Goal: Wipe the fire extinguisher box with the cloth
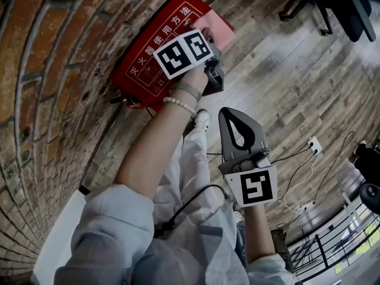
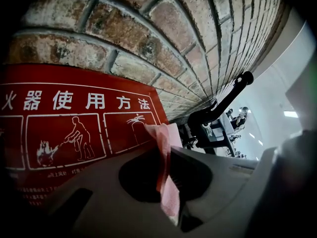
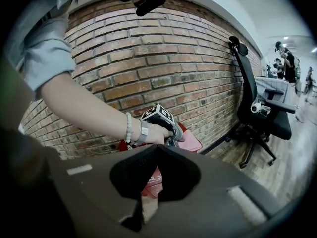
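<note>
Left tongs [image 2: 167, 155] pinch pink cloth [image 2: 162, 138]. Cloth lies on corner of red box [image 2: 74, 108], by brick wall [image 2: 148, 24]. Right tongs [image 3: 157, 150] pressed together, empty, well apart, over wood floor [image 1: 297, 70].

The fire extinguisher box [image 1: 139, 70] looks like painted metal, red and a little glossy, with white print on it. The cloth [image 2: 165, 138], at the 2 o'clock end of the box in the head view, is pink, soft and matt. The brick wall [image 1: 41, 88] is rough, with sandy mortar lines. The floor [image 1: 297, 70] is of worn, matt wooden planks. The left gripper [image 2: 171, 157] and the right gripper [image 3: 157, 148] have smooth, matt grey plastic jaws.
</note>
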A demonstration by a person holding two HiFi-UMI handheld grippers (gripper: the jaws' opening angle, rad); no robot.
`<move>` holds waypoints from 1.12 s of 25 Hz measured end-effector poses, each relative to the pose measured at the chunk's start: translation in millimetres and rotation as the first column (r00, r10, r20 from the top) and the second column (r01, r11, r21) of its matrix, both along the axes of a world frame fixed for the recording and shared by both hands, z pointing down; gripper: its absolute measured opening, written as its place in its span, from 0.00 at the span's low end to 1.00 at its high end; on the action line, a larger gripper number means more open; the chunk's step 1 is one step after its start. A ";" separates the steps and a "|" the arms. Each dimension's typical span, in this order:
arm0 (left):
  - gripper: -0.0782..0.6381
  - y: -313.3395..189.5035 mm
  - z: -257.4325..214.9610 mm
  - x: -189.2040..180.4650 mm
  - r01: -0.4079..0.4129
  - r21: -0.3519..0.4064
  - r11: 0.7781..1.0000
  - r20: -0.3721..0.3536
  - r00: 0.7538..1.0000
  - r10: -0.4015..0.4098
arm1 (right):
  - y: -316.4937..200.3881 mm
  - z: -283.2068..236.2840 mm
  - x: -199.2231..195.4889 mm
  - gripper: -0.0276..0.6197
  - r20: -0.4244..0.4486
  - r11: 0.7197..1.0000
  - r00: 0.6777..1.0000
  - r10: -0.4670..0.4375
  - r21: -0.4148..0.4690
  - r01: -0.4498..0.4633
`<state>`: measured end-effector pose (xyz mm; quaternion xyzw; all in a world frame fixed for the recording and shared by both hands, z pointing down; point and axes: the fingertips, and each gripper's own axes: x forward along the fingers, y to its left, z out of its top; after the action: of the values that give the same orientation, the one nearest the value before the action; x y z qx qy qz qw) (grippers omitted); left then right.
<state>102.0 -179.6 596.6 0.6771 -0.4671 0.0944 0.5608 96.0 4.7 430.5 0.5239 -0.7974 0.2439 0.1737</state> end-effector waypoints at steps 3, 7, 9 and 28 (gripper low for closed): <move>0.12 1.9 -0.1 -0.6 -0.006 0.000 1.000 0.011 1.000 0.006 | -0.3 -0.7 -0.2 0.05 0.001 1.000 1.000 -0.002 0.004 0.002; 0.12 6.3 0.6 -5.7 -0.006 -0.005 1.000 0.034 0.999 0.006 | -0.2 -1.1 -3.2 0.05 0.001 1.000 1.000 -0.012 0.004 0.012; 0.12 8.1 0.5 -7.8 -0.007 -0.004 1.000 0.046 0.999 0.007 | -0.2 -1.4 -4.2 0.05 0.000 1.000 1.000 -0.014 0.005 0.014; 0.12 36.6 -1.2 -52.8 0.021 0.000 1.000 0.139 0.990 -0.021 | 2.5 -4.7 -13.6 0.05 -0.004 0.999 0.999 -0.039 -0.001 0.039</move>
<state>49.2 -143.0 595.4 0.6637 -0.5119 0.1356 0.5283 82.4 7.2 425.8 0.5088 -0.8070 0.2397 0.1800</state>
